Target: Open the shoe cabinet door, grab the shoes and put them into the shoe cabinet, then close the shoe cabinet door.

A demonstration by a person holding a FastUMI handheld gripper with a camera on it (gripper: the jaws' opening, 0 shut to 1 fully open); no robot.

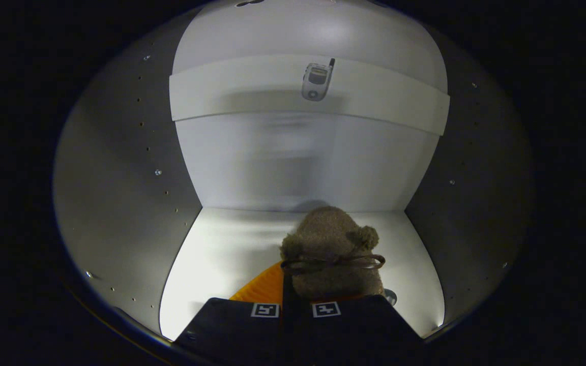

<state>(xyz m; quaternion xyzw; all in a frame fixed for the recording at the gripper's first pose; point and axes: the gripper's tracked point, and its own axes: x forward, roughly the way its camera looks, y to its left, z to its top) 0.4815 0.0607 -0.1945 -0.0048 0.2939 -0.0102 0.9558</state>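
— Holding your gripper (295, 310) inside the shoe cabinet (120, 203), you have its two fingers nearly together, only a thin slit between them.

— And the shoe?

— A fuzzy brown slipper (331, 254) with small round ears and a pair of thin toy glasses sits right at your fingertips and just beyond them, over the cabinet's white floor (222, 254). An orange part (262, 290) of it shows beside the left finger.

— Are you gripping it?

— You seem to pinch its near end, but the fingers hide the contact, so you cannot tell for sure that both press on it.

— What lies beyond?

— You face the pale back wall, crossed higher up by a white shelf (252, 96). A small flip-phone shape (316, 80) sits on that shelf's front edge. Grey side walls with rows of holes flank you.
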